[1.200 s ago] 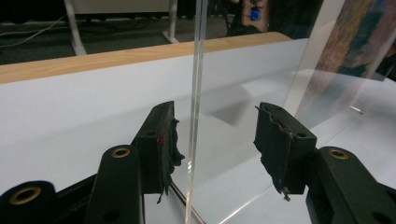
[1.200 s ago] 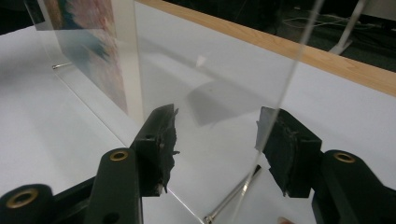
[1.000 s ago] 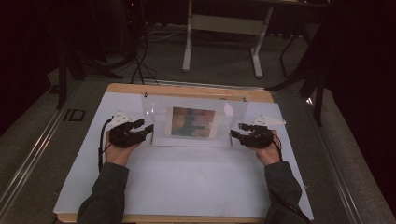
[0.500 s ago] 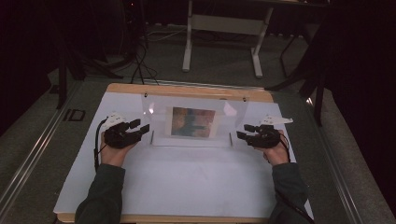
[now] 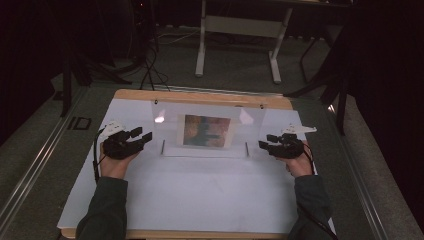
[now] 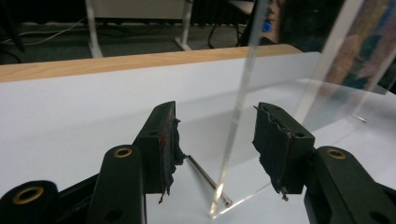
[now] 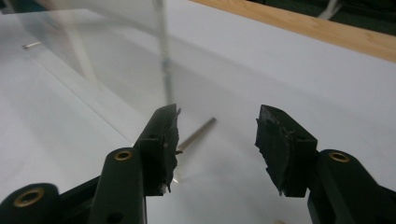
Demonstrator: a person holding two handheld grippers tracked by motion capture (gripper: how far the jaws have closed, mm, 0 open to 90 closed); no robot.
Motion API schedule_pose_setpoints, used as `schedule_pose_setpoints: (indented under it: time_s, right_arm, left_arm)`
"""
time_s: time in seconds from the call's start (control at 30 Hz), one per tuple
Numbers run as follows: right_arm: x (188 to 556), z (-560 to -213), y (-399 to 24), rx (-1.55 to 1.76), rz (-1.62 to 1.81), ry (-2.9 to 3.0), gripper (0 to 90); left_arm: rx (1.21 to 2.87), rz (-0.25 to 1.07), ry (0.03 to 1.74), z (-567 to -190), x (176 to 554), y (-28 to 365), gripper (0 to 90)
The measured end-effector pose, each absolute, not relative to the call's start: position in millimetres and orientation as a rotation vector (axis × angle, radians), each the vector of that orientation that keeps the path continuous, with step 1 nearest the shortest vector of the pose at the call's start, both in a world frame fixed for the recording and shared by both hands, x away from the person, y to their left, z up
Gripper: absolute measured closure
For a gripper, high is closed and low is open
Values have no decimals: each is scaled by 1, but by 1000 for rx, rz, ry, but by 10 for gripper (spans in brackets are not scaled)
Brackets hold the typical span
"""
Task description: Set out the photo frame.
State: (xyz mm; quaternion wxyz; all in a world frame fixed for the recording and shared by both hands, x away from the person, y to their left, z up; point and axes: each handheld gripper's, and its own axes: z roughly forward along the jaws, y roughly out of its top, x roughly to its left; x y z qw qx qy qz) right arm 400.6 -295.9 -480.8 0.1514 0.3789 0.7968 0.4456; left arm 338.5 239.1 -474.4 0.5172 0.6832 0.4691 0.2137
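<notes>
A clear acrylic picture frame point(image 5: 170, 125) stands upright at the middle of the white table, holding a colourful print point(image 5: 207, 131). My left gripper point(image 5: 141, 136) is open, a little left of the frame's left edge. In the left gripper view the frame's clear edge point(image 6: 233, 126) and a metal pin point(image 6: 205, 179) at its foot lie between the open jaws of my left gripper point(image 6: 215, 135). My right gripper point(image 5: 264, 142) is open just right of the frame. In the right gripper view, my right gripper point(image 7: 217, 135) is open, with a blurred pin point(image 7: 196, 134) and the acrylic edge point(image 7: 164, 60) ahead of the left jaw.
A white sheet point(image 5: 200, 195) covers the wooden tabletop point(image 5: 200, 96). Beyond the table stand the white legs of another table point(image 5: 202, 45), and cables point(image 5: 150, 60) lie on the grey floor. A person's sleeves point(image 5: 105, 210) come in from the bottom.
Both grippers have moved outward, away from the frame's sides: the left one to the left, the right one to the right. The frame has stayed put.
</notes>
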Motion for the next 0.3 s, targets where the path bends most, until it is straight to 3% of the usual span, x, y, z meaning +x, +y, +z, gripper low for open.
schedule_pose_setpoints:
  time_s: [0.3]
  right_arm:
    - [405, -491, -301, 1141, 1199, 2275, 480]
  left_arm:
    - [1645, 529, 1246, -488, 345, 252, 495]
